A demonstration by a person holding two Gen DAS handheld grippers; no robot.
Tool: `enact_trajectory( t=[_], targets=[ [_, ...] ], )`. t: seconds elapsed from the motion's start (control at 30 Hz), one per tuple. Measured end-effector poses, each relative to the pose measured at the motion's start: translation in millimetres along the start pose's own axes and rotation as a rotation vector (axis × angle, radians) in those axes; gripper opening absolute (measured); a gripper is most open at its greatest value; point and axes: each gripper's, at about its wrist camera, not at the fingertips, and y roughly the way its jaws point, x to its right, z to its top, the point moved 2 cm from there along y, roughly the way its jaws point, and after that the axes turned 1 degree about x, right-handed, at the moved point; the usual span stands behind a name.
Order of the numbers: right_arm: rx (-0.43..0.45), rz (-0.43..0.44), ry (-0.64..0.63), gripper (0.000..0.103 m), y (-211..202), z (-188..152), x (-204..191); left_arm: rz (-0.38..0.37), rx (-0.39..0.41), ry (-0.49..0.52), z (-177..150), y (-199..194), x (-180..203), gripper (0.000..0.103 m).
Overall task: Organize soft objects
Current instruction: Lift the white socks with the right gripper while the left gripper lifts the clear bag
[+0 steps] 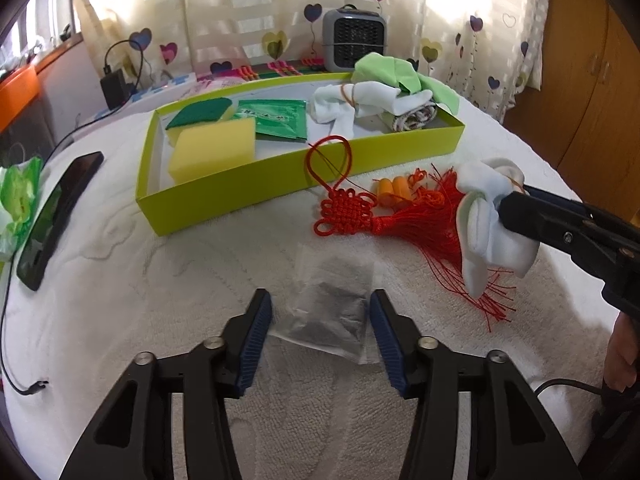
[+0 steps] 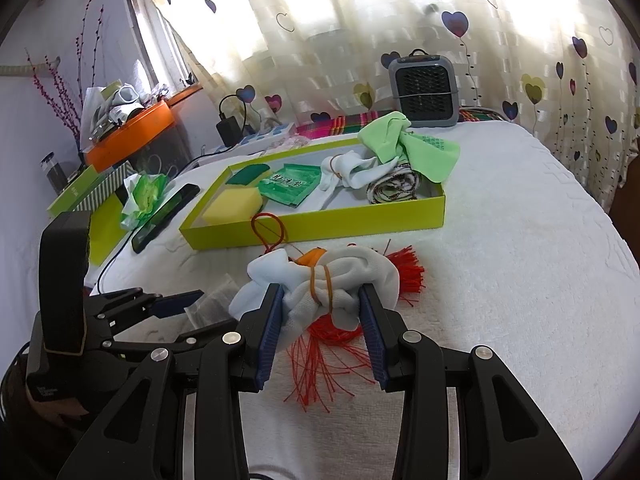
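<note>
While gripped, white sock bundle (image 2: 320, 288): pinched between right gripper (image 2: 322, 312) pads, above red tassel knot (image 1: 360, 212).
Left gripper (image 1: 320, 320): jaws partly apart, straddling clear packet (image 1: 332, 304), pads not pressing.
Green tray (image 1: 280, 184): beyond both tongs.

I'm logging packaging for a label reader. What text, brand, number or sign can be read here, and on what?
Green sachet in the yellow-green box: dark characters on a white strip, too blurred to read.
Left hand-held gripper: small pale print low on its black body, too small to read.
Nothing else bears legible text.
</note>
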Motion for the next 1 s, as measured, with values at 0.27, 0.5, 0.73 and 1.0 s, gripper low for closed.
enact_trajectory(
  t=[0.27,0.5,0.73,1.0],
  targets=[
    [-0.001,0.000,0.000,0.040,0,0,0,0.009,0.011,-0.035,1,-1,-8,0.023],
    [-0.001,0.001,0.000,0.040,0,0,1,0.002,0.024,-0.069,2,-3,-14,0.015],
    [0.004,0.001,-0.002,0.040,-1,0,1,0.006,0.051,-0.085,4,-10,-17,0.015],
    [0.024,0.002,-0.017,0.040,-7,7,-3,0.006,0.075,-0.100,8,-21,-20,0.015]
  ],
)
